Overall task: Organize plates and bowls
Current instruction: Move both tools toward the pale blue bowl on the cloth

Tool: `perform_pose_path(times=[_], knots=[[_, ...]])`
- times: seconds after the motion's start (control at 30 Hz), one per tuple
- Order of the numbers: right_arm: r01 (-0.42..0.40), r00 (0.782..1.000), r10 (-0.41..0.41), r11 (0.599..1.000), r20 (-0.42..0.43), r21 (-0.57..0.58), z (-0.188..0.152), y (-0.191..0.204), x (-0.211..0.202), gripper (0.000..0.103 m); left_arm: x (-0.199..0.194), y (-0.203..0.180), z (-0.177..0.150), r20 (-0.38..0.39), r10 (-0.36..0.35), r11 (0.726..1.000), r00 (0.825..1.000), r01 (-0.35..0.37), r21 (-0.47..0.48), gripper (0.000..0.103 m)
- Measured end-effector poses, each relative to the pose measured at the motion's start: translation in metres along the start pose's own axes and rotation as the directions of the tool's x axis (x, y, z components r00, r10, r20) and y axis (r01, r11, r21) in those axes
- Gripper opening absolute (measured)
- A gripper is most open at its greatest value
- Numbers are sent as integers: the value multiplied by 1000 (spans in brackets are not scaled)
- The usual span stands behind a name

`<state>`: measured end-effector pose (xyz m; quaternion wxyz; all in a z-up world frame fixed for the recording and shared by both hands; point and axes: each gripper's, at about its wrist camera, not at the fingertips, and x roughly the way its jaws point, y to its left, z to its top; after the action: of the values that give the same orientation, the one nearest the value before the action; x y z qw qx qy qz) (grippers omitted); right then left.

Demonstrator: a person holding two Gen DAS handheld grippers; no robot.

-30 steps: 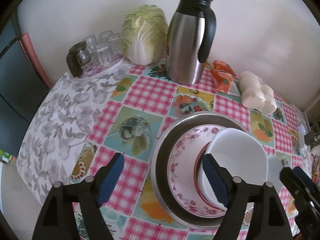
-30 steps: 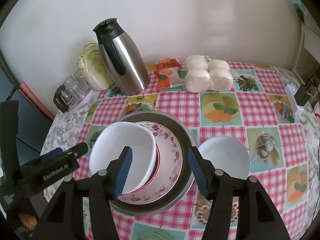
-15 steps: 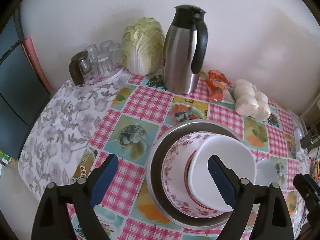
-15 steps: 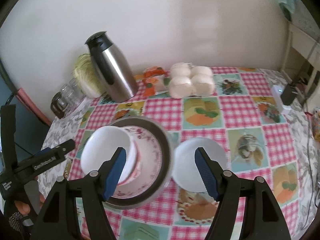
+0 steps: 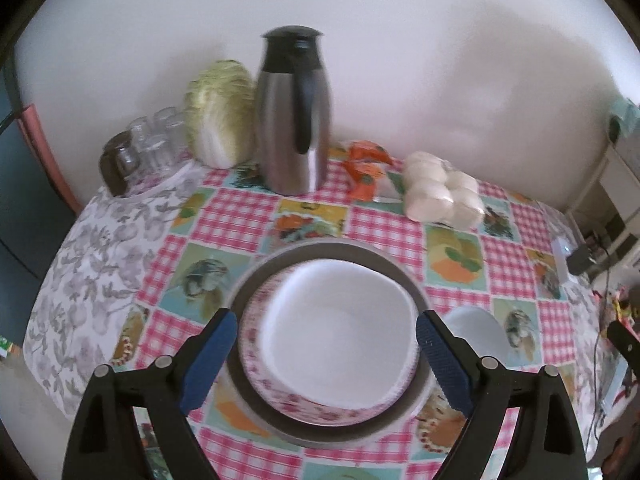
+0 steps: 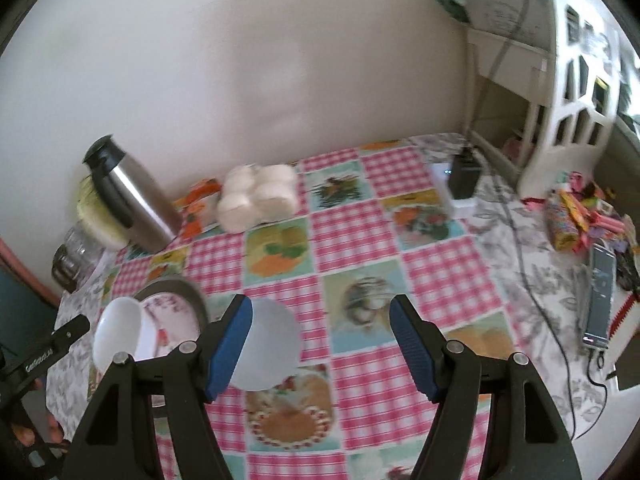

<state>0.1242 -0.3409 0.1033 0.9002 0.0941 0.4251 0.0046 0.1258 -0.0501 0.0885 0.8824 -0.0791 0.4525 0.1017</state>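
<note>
Left hand-held gripper [image 5: 322,360] spread wide above stacked white bowl [image 5: 338,334]; right hand-held gripper [image 6: 322,354] likewise parted, empty; phone [image 6: 599,300] seen from right wrist only.

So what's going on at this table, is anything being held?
A person holds a gripper in each hand and is sorting dishes; neither grips anything. A white bowl sits on a floral plate inside a metal pan, and the left gripper hovers open over that stack. A smaller white bowl stands alone on the tablecloth beside the pan, by the open right gripper.
</note>
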Motion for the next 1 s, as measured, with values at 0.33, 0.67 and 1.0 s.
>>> perform_pose_path(times=[0.33,0.67,1.0], knots=[[20,1000,-20,999,15,25,0,-32,-5,72,9,-66,-17,-48,-67,994,997,70,78,93],[43,998,-40,998,-52,51,-7,-47,20,72,33,-111,-32,-138,-59,984,989,80,159,93],[44,993,-36,997,-114,71,-10,-49,45,72,56,-127,-54,-218,-94,991,972,112,73,93]])
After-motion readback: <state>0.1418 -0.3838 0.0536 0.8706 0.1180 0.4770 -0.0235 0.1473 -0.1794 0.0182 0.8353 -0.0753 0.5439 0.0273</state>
